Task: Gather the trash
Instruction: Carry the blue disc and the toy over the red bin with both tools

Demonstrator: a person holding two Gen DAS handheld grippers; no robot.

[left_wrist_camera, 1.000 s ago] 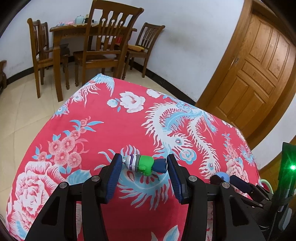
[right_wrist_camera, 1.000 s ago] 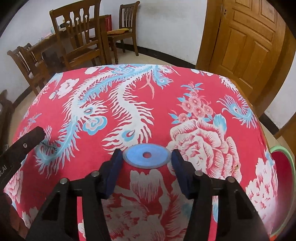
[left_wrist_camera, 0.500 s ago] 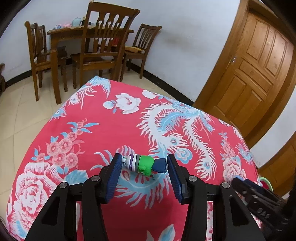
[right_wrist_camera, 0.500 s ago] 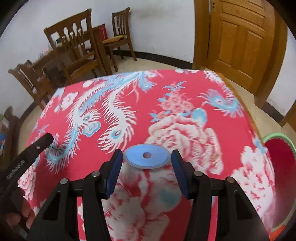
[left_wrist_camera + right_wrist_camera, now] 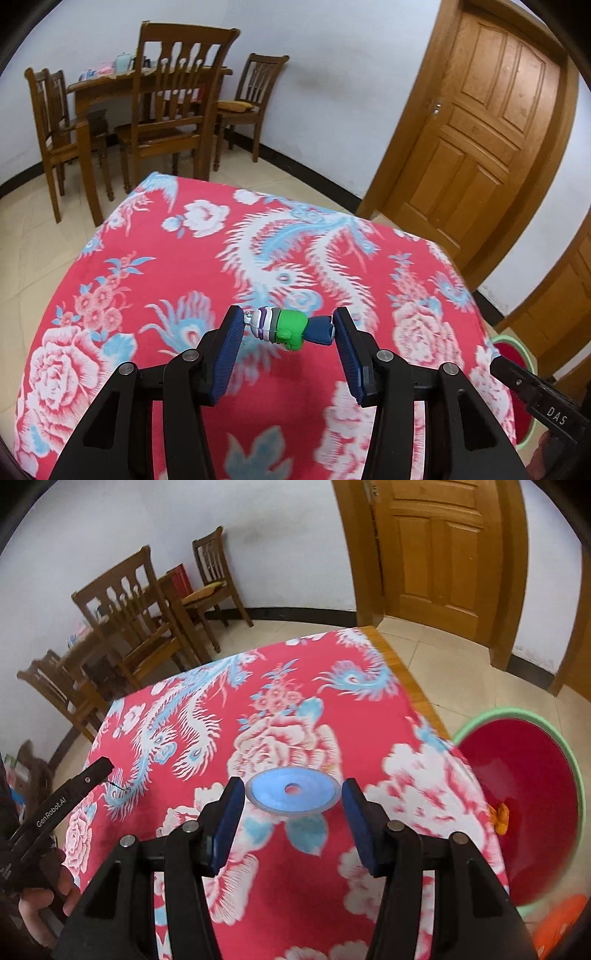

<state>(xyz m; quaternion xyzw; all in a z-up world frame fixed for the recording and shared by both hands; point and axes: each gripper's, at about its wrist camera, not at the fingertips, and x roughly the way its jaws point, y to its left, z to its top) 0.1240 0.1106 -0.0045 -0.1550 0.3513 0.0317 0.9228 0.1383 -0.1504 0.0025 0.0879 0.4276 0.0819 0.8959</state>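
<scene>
The left gripper point(image 5: 288, 326) holds a small toy figure with a green body, dark blue legs and purple-and-white striped head point(image 5: 290, 326) crosswise between its blue pads point(image 5: 231, 352). The jaws are closed on it end to end: the striped head presses the left pad and the blue legs press the right pad, so its long axis runs left to right, level, head pointing left. The figure hangs above the desk covered by a red cloth printed with white and blue phoenixes and peonies point(image 5: 184, 266), not touching it.

The right gripper point(image 5: 293, 797) carries a flat round light-blue disc with a small centre hole point(image 5: 293, 792). Its jaws clamp the disc by its rim on the left and right sides. The disc lies almost flat, its face turned up and slightly toward the camera, above the right part of the red cloth point(image 5: 295, 686).

Just beyond the desk's right edge, lower down, stands a red plastic basin with a pale green rim point(image 5: 524, 794); a small orange scrap point(image 5: 499, 818) lies inside it. The basin also shows in the left wrist view at the far right point(image 5: 515, 350).

Beyond the desk's far side stand dark wooden chairs point(image 5: 177, 110) around a wooden dining table point(image 5: 99, 86), and a panelled wooden door point(image 5: 491, 122) is on the right.
</scene>
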